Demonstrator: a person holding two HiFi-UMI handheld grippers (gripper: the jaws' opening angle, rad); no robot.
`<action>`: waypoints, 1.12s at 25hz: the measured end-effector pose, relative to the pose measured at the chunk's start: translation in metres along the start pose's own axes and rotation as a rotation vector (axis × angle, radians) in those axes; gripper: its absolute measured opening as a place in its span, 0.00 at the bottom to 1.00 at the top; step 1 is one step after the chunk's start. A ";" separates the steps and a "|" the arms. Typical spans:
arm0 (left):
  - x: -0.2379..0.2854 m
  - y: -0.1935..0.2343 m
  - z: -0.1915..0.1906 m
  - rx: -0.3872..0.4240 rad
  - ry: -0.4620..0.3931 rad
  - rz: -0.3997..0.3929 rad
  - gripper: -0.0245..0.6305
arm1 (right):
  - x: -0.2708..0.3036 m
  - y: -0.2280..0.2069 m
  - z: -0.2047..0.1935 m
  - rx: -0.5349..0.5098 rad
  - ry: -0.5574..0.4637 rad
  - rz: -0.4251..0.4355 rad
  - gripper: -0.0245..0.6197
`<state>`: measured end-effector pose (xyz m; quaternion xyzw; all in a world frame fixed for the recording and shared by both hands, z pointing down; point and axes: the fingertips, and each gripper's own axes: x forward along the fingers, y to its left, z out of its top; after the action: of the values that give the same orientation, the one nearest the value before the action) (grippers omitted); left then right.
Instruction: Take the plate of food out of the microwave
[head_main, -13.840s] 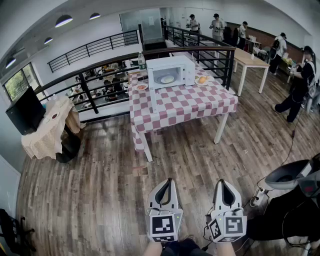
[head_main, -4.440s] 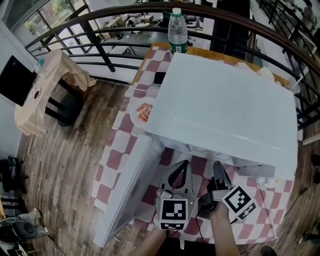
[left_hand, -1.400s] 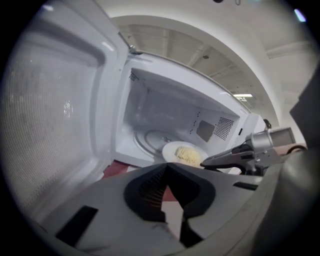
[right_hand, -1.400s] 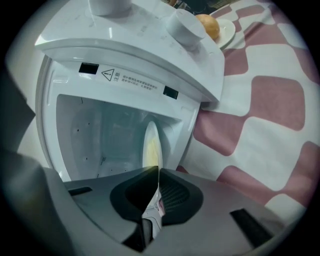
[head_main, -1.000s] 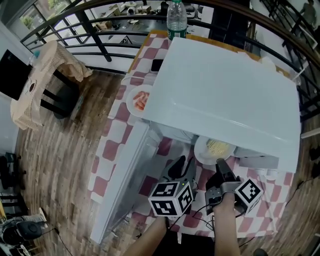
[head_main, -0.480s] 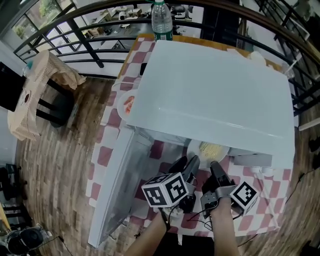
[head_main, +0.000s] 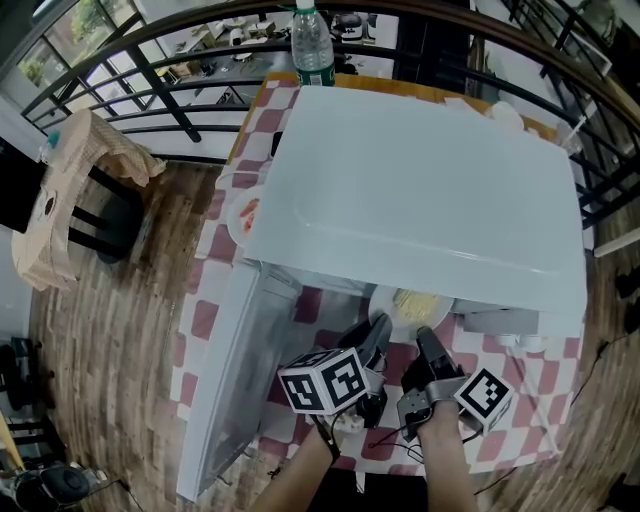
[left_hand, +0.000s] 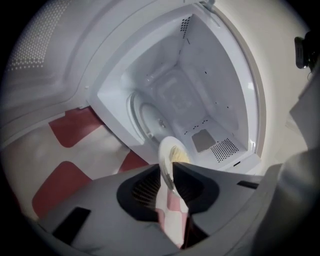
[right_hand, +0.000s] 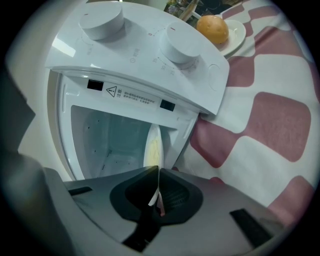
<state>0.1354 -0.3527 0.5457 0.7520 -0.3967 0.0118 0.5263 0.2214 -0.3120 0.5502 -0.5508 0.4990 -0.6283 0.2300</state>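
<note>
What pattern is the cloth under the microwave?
Red-and-white checks on the tablecloth, clearest in the right gripper view.

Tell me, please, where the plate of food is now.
Head view, lower centre: the plate of food is at the open front of the microwave, its near rim in the right gripper.

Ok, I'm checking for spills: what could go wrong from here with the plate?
Both grippers pinch only the near rim of the plate: the right gripper is shut on it, and the left gripper is closing its jaws around it. The unsupported far side might sag and spill the food. In the right gripper view the plate sits close to the edge of the microwave opening and could clip it.
</note>
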 end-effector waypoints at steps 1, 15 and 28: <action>-0.001 -0.002 0.001 -0.007 -0.012 -0.017 0.17 | 0.000 0.000 0.000 -0.005 -0.002 0.002 0.07; -0.032 -0.007 -0.005 -0.025 -0.047 -0.077 0.16 | -0.018 0.007 -0.019 -0.046 -0.024 0.015 0.08; -0.059 -0.021 -0.019 0.010 -0.033 -0.116 0.18 | -0.050 0.015 -0.032 -0.093 -0.086 0.015 0.08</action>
<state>0.1150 -0.3001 0.5123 0.7765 -0.3609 -0.0290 0.5157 0.2027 -0.2646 0.5175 -0.5837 0.5213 -0.5785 0.2300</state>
